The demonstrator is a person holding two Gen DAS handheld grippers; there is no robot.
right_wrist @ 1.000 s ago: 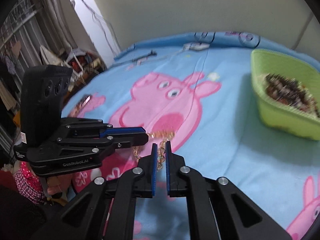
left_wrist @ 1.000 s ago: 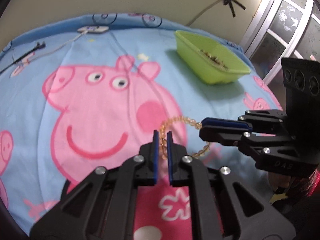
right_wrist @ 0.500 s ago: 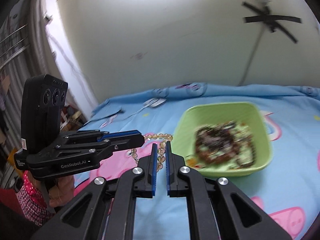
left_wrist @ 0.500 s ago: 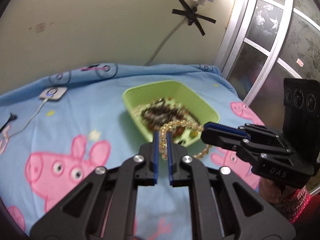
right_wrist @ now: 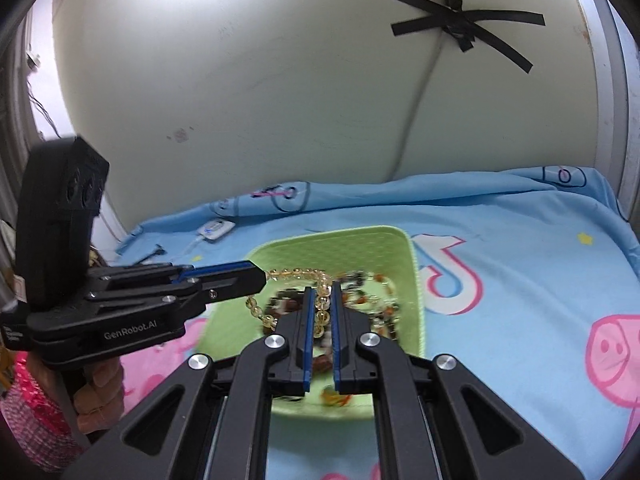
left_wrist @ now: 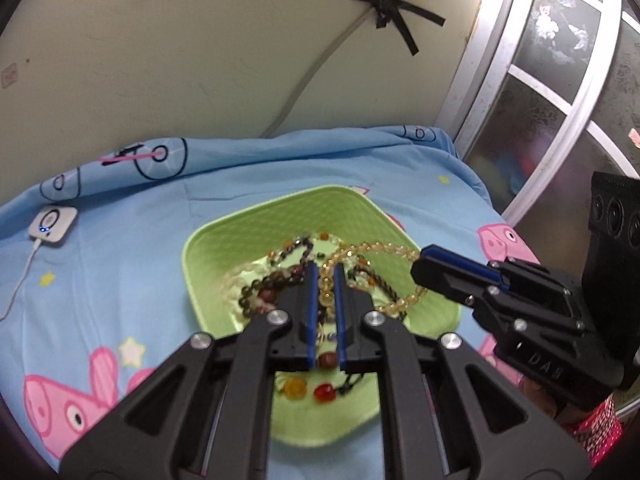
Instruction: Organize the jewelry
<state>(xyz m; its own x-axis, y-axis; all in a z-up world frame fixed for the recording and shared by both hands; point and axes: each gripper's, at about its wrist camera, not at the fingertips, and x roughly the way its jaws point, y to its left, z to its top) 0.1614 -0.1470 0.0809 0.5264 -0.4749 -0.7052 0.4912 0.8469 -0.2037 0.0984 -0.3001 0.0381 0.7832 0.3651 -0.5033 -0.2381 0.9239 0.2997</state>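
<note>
A yellow bead bracelet (left_wrist: 376,249) hangs stretched between my two grippers, right above the green tray (left_wrist: 224,240). My left gripper (left_wrist: 324,280) is shut on one side of the bracelet. My right gripper (right_wrist: 322,294) is shut on the other side of the bracelet (right_wrist: 296,272). The tray (right_wrist: 360,240) holds several dark and coloured bead bracelets (left_wrist: 272,284). Each gripper shows in the other's view: the right one (left_wrist: 424,260) and the left one (right_wrist: 256,276).
The tray sits on a blue Peppa Pig bedsheet (left_wrist: 120,280). A white charger with a cable (left_wrist: 52,224) lies at the far left. A wall with a taped cable (left_wrist: 384,12) stands behind, and a window frame (left_wrist: 560,100) at the right.
Both grippers have carried the yellow bracelet from over the pig print across the bed and now hold it directly over the green tray, closer and lower than half a second ago.
</note>
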